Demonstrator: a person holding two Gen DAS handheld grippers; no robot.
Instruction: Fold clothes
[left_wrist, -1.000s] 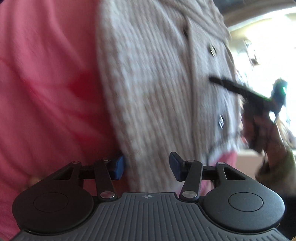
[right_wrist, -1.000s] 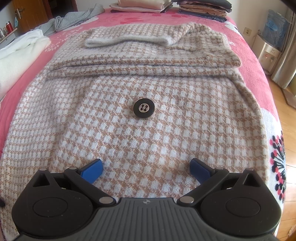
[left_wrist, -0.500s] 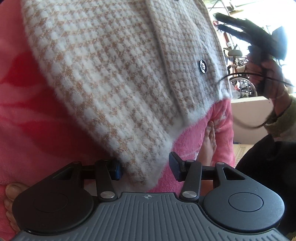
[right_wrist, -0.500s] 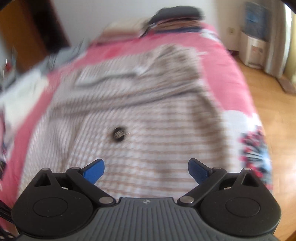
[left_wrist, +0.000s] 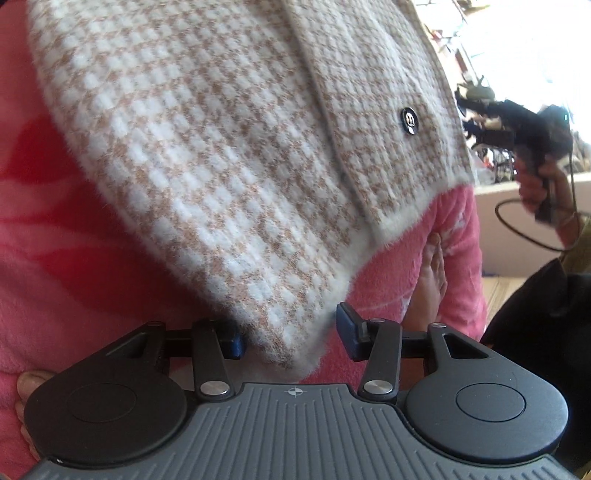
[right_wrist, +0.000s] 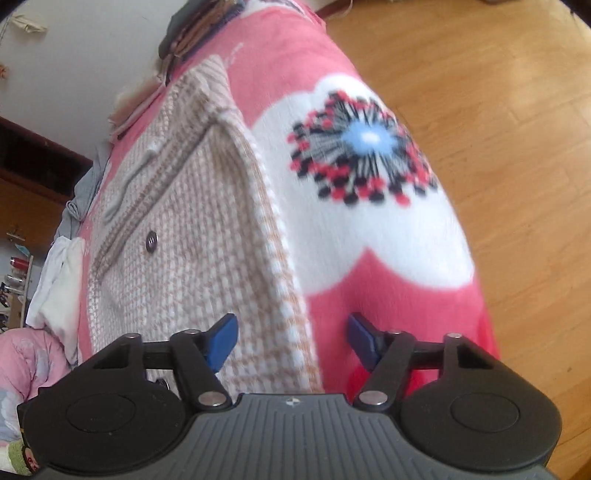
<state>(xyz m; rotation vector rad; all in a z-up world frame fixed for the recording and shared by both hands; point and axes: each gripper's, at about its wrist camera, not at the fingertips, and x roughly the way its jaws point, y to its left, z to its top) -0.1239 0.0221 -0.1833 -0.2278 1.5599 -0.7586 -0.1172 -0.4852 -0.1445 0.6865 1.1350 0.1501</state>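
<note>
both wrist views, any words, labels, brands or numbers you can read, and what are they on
No readable text in either view.
Black button on the checked cardigan: a pale mark on its face, too small to read.
Second button, right wrist view: blurred, nothing legible.
Gripper bodies: only a small crosshair mark, no letters.

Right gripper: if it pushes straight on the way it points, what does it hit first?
Probably the checked cardigan's side edge, lying between the closing fingers of the right gripper; the pink blanket lies just beside it.

free: blanket (right_wrist: 369, 258) right of cardigan (right_wrist: 207, 240) | obstacle: folded stack (right_wrist: 192, 33)
</note>
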